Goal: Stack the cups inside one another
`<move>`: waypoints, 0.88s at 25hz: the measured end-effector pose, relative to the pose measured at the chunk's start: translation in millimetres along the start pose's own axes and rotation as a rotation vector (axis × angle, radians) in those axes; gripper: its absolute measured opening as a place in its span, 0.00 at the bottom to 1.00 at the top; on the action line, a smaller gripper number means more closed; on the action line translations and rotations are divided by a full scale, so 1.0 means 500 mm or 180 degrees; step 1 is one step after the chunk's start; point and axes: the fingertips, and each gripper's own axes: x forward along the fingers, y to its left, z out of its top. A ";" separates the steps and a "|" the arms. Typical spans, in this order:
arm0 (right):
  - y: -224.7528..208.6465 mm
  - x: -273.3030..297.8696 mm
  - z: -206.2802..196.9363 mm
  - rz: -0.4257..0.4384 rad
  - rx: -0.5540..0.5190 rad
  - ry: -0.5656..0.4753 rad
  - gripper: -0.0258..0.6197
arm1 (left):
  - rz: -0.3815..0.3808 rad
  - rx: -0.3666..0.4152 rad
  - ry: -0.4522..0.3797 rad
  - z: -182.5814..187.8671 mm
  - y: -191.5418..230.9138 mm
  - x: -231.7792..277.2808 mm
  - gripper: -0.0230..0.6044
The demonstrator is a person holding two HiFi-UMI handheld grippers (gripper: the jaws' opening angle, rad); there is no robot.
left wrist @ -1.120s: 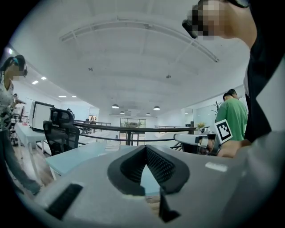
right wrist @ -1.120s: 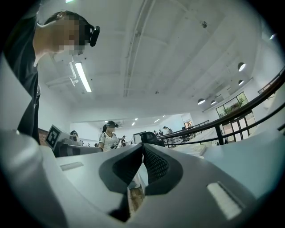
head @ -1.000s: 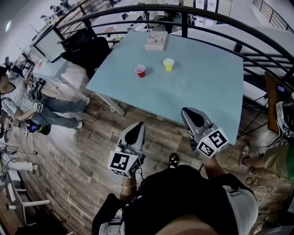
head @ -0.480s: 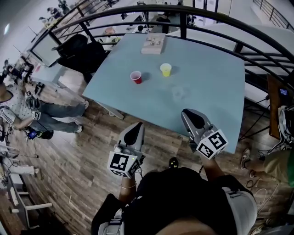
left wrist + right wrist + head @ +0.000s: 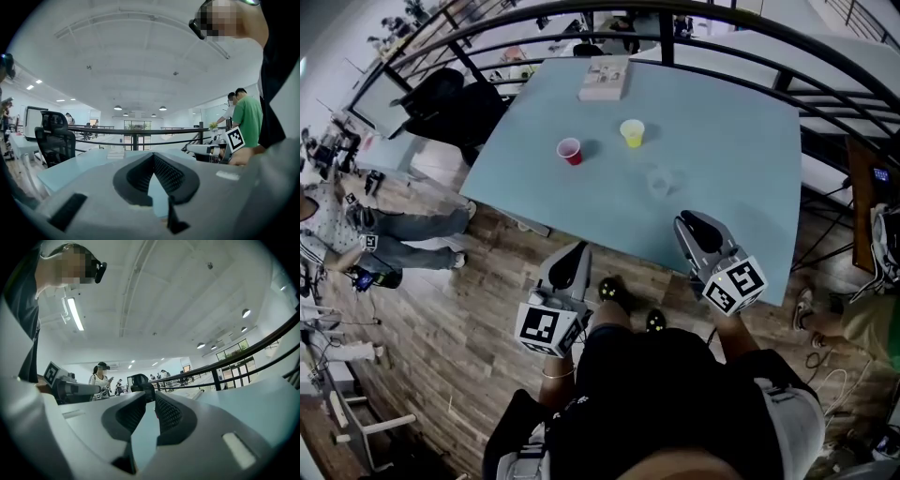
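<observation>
The head view looks steeply down from above the person onto the blue table [image 5: 722, 187] and the wooden floor [image 5: 469, 319], with the left gripper [image 5: 579, 249] and right gripper [image 5: 684, 223] close under the lens. Each gripper view sits just behind its own jaws and faces about level, skimming low over the tabletop towards the black railing [image 5: 722, 23]. All three views share the table and railing, and each gripper view catches the other gripper at its edge
</observation>
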 end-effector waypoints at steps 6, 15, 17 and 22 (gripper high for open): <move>-0.037 0.039 -0.026 -0.0215 -0.0103 0.0073 0.14 | -0.0103 0.0024 -0.0051 0.011 0.048 0.042 0.02; -0.095 0.138 -0.090 -0.0452 -0.0314 0.0399 0.23 | -0.0139 -0.0044 -0.0062 0.016 0.140 0.085 0.02; -0.107 0.158 -0.109 -0.0498 -0.0367 0.0495 0.27 | -0.0104 -0.0059 -0.0085 0.021 0.162 0.088 0.02; -0.142 0.200 -0.159 -0.0606 -0.0459 0.0674 0.34 | -0.0041 -0.0024 -0.0111 0.031 0.205 0.096 0.02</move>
